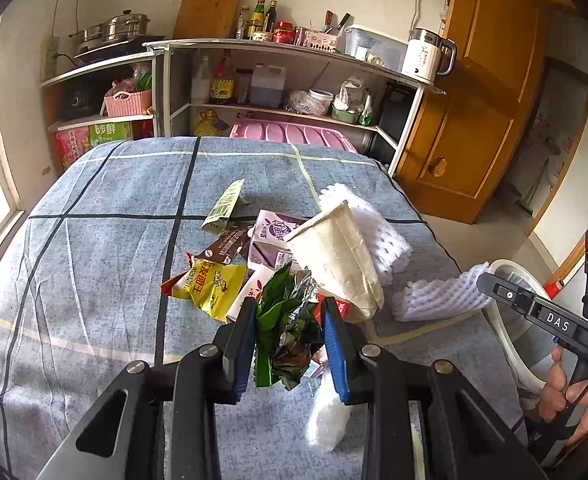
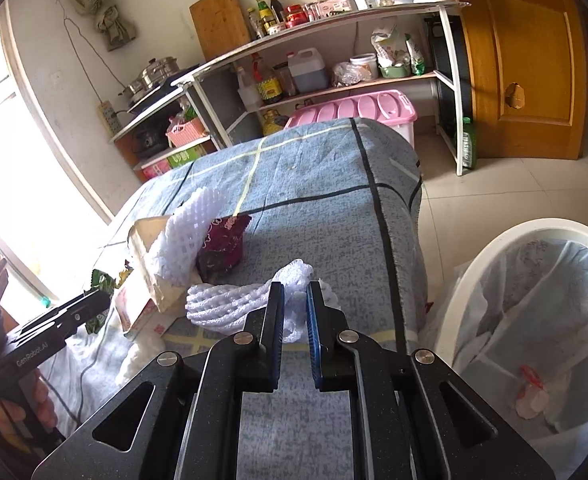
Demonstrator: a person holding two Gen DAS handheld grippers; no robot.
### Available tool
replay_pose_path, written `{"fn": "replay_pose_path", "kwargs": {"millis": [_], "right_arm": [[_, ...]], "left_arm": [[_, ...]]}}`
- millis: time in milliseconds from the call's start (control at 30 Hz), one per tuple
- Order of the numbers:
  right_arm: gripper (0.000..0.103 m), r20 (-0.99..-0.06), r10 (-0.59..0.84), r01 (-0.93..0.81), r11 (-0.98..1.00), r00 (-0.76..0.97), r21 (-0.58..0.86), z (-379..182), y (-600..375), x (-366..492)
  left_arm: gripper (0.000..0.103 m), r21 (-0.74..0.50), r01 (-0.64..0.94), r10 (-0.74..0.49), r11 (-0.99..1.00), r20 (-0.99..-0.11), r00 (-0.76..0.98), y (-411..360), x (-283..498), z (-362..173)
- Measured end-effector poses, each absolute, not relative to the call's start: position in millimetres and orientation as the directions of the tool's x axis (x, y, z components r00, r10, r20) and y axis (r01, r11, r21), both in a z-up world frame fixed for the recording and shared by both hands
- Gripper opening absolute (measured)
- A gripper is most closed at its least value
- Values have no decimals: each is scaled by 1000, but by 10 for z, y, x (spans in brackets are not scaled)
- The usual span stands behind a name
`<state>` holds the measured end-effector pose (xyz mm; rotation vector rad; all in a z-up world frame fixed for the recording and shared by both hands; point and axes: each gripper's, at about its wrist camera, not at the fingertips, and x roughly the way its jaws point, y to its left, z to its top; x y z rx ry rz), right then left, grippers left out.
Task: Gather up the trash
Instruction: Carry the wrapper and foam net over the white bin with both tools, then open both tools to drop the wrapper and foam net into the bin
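My left gripper point(image 1: 290, 316) is shut on a crumpled green foil wrapper point(image 1: 284, 320), held just above the trash pile on the cloth-covered table point(image 1: 106, 208). The pile holds a paper cup point(image 1: 333, 256), a purple carton point(image 1: 272, 236), a yellow packet point(image 1: 214, 284) and a white foam net point(image 1: 381, 236). My right gripper point(image 2: 295, 296) is shut on another white foam net point(image 2: 230, 300) near the table's right edge. That gripper point(image 1: 487, 282) and its net point(image 1: 441, 296) also show in the left wrist view. The left gripper point(image 2: 94, 300) shows at the left of the right wrist view.
A white bin point(image 2: 533, 236) lined with a thin bag stands on the floor to the right of the table. A dark red wrapper point(image 2: 224, 240) lies behind the cup. Metal shelves point(image 1: 278, 46) with bottles, a pink crate point(image 1: 294, 134) and a wooden door point(image 1: 473, 100) stand beyond.
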<state>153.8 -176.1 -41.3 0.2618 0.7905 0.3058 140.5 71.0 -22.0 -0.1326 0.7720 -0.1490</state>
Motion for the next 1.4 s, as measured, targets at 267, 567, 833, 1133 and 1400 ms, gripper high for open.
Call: {"fn": "replay_pose_path", "kwargs": {"millis": [267, 567, 833, 1133, 1400], "right_arm": [[11, -615, 328, -145, 933, 717, 329, -222, -1940, 1325], [11, -579, 232, -56, 951, 782, 306, -36, -2419, 1049], [11, -579, 106, 74, 958, 808, 278, -2, -3006, 794], [11, -622, -52, 208, 961, 781, 181, -127, -3460, 607], [12, -685, -148, 260, 964, 713, 62, -416, -3638, 634]], "left_arm": [[32, -159, 169, -232, 973, -664, 710, 381, 1301, -46], [32, -146, 303, -322, 942, -652, 686, -263, 1300, 85], [32, -172, 444, -438, 879, -659, 611, -993, 1314, 39], [33, -183, 562, -515, 807, -685, 515, -1754, 1318, -93], [33, -212, 618, -547, 757, -723, 421, -2233, 1358, -318]]}}
